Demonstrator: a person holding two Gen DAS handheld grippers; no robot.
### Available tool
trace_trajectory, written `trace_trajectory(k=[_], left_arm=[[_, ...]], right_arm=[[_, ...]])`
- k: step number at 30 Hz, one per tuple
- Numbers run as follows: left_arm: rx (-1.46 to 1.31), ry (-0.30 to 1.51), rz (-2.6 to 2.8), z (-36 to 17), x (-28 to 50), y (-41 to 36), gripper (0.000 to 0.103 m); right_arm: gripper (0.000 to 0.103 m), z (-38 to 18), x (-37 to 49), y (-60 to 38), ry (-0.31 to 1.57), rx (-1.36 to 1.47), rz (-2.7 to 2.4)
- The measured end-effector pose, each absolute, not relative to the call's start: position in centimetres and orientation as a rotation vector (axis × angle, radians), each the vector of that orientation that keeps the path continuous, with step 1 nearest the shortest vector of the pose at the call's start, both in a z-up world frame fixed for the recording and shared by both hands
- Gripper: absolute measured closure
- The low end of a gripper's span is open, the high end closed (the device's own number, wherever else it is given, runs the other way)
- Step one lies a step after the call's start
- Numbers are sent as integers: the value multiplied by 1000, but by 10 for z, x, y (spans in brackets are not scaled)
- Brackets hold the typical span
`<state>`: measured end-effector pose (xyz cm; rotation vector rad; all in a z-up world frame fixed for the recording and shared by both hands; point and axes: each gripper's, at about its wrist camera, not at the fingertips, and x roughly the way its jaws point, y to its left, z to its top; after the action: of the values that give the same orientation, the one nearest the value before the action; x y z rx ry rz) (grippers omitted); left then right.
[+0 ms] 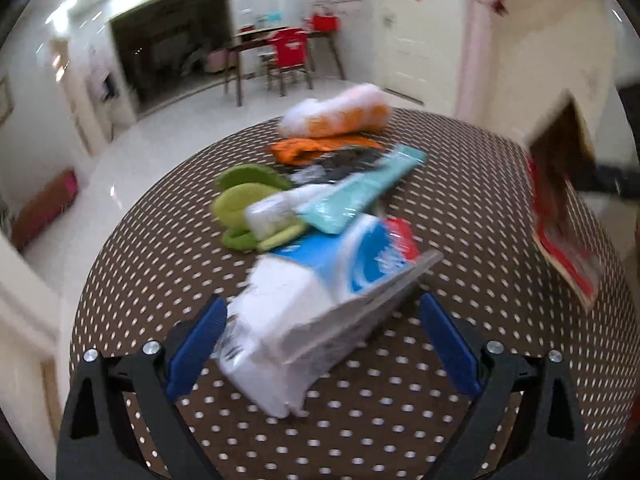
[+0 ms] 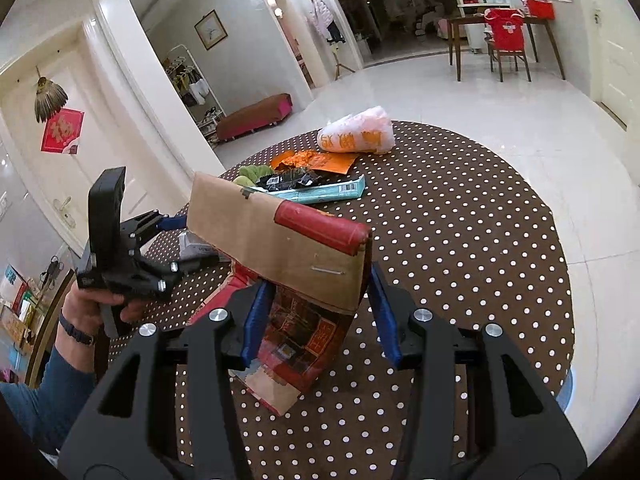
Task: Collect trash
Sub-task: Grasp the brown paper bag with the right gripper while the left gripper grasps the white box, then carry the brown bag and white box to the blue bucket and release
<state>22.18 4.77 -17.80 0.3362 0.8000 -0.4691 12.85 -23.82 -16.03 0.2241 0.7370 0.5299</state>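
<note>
Left gripper: the left gripper (image 1: pixel 322 314) has its blue fingers (image 1: pixel 196 344) spread wide, one on each side of a white-and-blue plastic wrapper (image 1: pixel 316 296); the left finger looks to be touching the wrapper's edge, the right finger stands apart from it. The left wrist view is motion-blurred.
Right gripper: the right gripper (image 2: pixel 316 308) has its blue fingers (image 2: pixel 256 320) on both sides of a brown paper bag (image 2: pixel 288 264); I cannot tell for certain whether they press it or only flank it.
Paper bag: stands upright between the right fingers, its folded top with a red band and a staple tipped forward above them; printed red patterns show on its lower part.
Wrapper: lies on the table right at the left gripper's fingertips, reaching forward from them.
Trash ahead of the left gripper: beyond the wrapper, a teal packet (image 1: pixel 360 192), green peels (image 1: pixel 244 208) to its left, then a black wrapper (image 1: pixel 352 160), an orange wrapper (image 1: pixel 316 146), and farthest a white-and-orange plastic bag (image 1: pixel 340 114).
Table: round, covered in a brown cloth with white dots (image 2: pixel 460 240).
Between the grippers: in the right wrist view the left gripper (image 2: pixel 176 222) sits to the left of the bag, held by the person's hand (image 2: pixel 96 304).
Room: a dark wooden table and a red-covered chair (image 2: pixel 506 36) stand far ahead across the white floor.
</note>
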Motion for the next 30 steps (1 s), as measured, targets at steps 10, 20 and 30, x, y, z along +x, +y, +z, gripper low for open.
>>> trace_trajectory(k=[10,20,30], left_arm=[[331,785,-464,-173,199,18,63],[391,800,-393,-182,204,-2,30],[252,782,-385,-166,177,3,52]], right_arm=[[57,-158,119,-251,727,247,505],[57,-154,104,-272,712,263,481],[57,-150,92,-294,689,283,447]])
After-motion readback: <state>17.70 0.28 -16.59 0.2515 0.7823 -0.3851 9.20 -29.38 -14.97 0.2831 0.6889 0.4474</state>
